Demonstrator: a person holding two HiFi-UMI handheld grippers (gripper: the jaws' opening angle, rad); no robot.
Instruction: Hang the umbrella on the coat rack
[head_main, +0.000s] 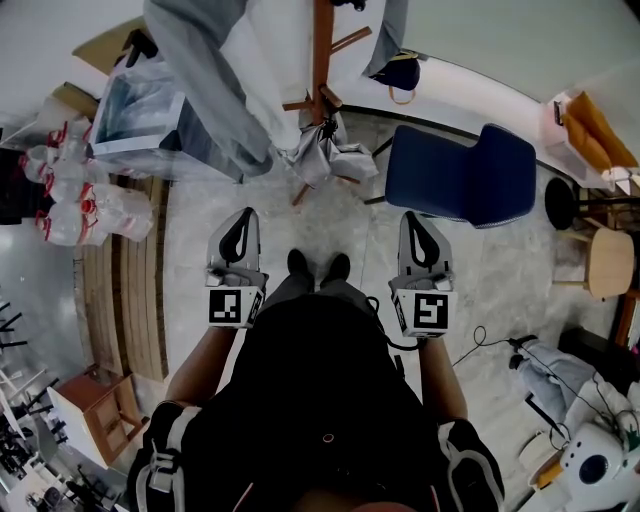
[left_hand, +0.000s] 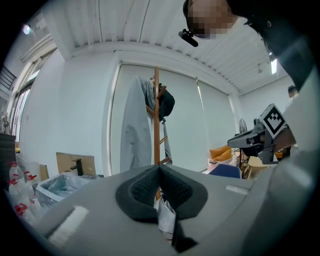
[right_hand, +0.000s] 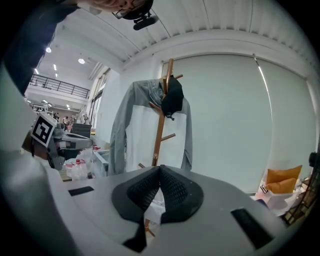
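We stand clear of the rack, and the umbrella looks hung.
The pale grey folded fabric umbrella (head_main: 326, 155) dangles at a low peg of the tall wooden coat rack (head_main: 321, 50), beside the long grey coat (head_main: 210, 80). Our left gripper (head_main: 240, 220) and right gripper (head_main: 418, 222) are both pressed together on nothing, well apart from it. We judge that only checking the hang remains.

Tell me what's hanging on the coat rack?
A grey jacket, a dark cap up high, a grey umbrella low down. The jacket covers part of the coat rack; anything behind it is hidden.
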